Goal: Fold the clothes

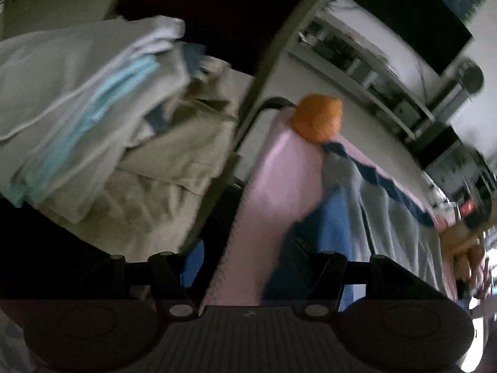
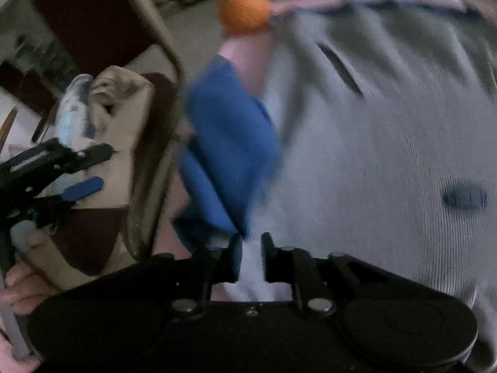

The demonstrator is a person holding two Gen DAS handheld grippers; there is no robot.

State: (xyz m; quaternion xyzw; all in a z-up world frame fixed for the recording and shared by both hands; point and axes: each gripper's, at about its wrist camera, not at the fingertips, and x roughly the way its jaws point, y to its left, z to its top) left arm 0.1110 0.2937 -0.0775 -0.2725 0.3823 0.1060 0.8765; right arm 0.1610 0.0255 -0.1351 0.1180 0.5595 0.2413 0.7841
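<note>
Pinching the grey shirt (image 2: 388, 155) sleeve at six o'clock, the right gripper (image 2: 251, 259) should pull taut (blurry frames); the left gripper (image 1: 251, 267) hangs spread wide, holding nothing.

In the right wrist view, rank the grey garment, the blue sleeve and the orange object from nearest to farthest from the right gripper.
1. grey garment: pinched between the fingers of the right gripper, spreading right.
2. blue sleeve: just above the fingers, slightly left.
3. orange object: top centre, at the far end of the pink surface.
</note>
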